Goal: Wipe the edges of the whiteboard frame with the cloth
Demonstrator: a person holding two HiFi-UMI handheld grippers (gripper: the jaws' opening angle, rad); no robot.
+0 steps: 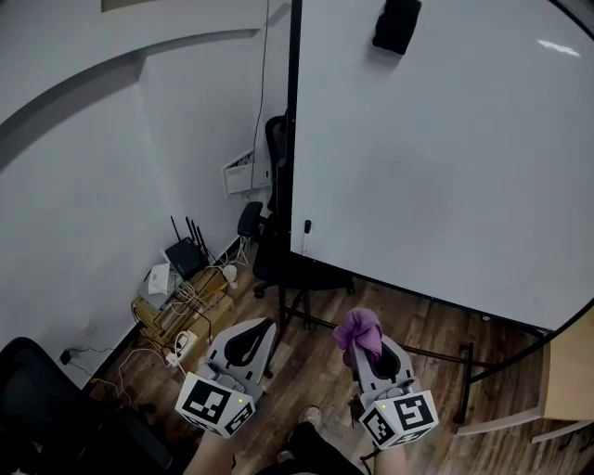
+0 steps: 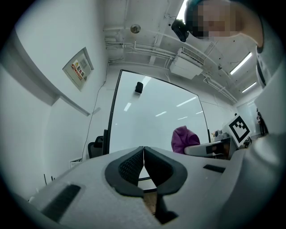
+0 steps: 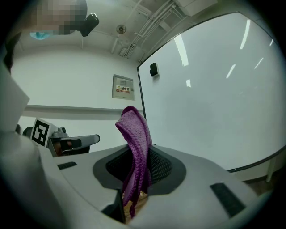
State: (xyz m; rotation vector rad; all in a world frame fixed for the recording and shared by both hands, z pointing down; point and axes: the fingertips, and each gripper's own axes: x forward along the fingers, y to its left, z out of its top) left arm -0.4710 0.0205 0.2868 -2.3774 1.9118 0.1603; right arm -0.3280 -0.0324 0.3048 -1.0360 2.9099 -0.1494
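Right gripper [image 3: 138, 167] pinches crumpled purple cloth [image 3: 136, 134]; left gripper [image 2: 143, 163] pressed together, empty. Approach step: cloth must reach whiteboard's black frame [image 1: 294, 139].

We count two grey hand-held grippers along the bottom of the head view: the left gripper [image 1: 247, 343] and the right gripper [image 1: 369, 357]. Each carries one white cube with black square markers, so two cubes, the left cube [image 1: 215, 404] and the right cube [image 1: 399, 417]. There is one purple knitted cloth [image 1: 358, 332] at lower centre. One large white whiteboard with a black frame [image 1: 445, 158] fills the right. We find one black block-shaped eraser [image 1: 397, 25] at the top, one black router with upright antennas [image 1: 186, 255] at middle left, and one framed wall sign [image 3: 123, 86] near the centre of the right gripper view.
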